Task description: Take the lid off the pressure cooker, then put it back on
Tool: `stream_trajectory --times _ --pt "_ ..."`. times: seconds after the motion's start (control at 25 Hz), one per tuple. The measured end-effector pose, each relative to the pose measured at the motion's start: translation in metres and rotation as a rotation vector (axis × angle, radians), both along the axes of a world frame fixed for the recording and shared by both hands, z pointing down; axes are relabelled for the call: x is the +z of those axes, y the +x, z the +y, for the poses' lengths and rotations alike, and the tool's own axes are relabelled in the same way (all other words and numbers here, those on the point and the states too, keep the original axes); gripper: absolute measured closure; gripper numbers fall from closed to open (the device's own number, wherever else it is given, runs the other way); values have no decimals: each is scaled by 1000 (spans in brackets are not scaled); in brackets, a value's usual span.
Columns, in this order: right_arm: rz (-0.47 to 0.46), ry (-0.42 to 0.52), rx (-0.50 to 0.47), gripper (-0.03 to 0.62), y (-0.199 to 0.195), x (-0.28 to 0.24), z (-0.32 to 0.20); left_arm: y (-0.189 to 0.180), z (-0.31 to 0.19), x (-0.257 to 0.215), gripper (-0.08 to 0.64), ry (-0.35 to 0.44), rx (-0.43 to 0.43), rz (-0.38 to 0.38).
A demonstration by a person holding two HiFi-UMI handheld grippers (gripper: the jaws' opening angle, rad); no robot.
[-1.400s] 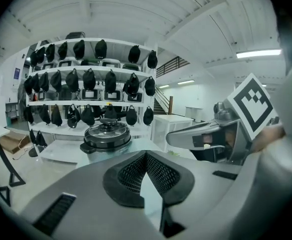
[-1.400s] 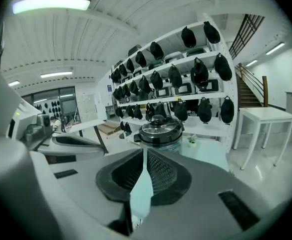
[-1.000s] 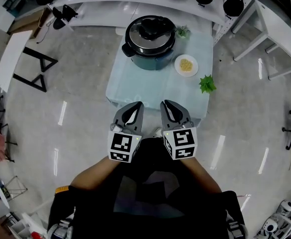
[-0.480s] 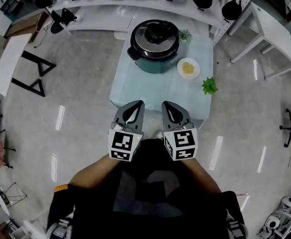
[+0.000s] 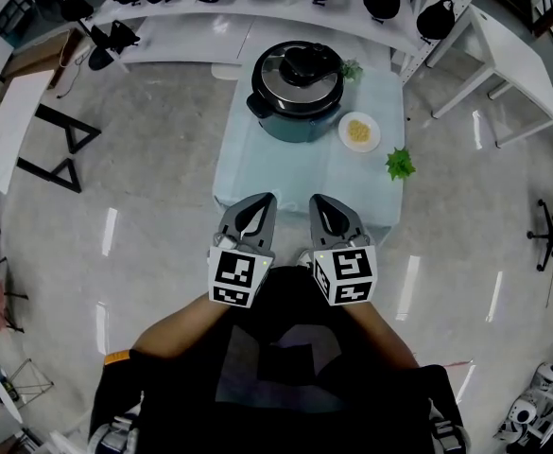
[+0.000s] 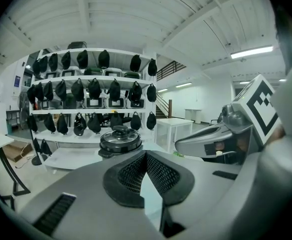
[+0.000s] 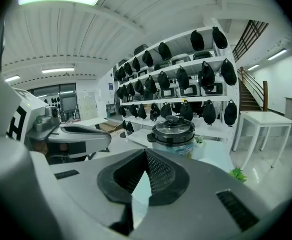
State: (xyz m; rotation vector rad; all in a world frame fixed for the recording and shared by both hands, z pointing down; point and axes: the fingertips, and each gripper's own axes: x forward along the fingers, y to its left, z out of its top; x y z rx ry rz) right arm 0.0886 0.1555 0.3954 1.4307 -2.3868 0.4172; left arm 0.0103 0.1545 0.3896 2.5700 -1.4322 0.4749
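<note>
Only the framing has shifted since a second ago: the table (image 5: 276, 173) and the pressure cooker (image 5: 300, 97) have slid a little to the right in the head view. Both grippers keep the same spot low in the frame, side by side in front of the person's body.

The left gripper (image 5: 257, 200) and the right gripper (image 5: 319, 200) both have their jaws closed with nothing between them; each gripper view shows the pads meeting.

The cooker stands at the far end of the table with its lid (image 5: 301, 69) on. A plate (image 5: 358, 130) of something yellow is just beside it, and both grippers are well apart from it.

This looks like an approach only — the lid appears untouched (no step of the task done). I judge that the jaws must open before either can take the lid.
</note>
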Motion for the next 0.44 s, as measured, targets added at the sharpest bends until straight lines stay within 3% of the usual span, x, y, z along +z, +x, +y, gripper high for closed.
stream_trajectory --times 0.44 --pt "11 -8 24 575 -11 5 -1 -12 -2 6 552 -8 17 10"
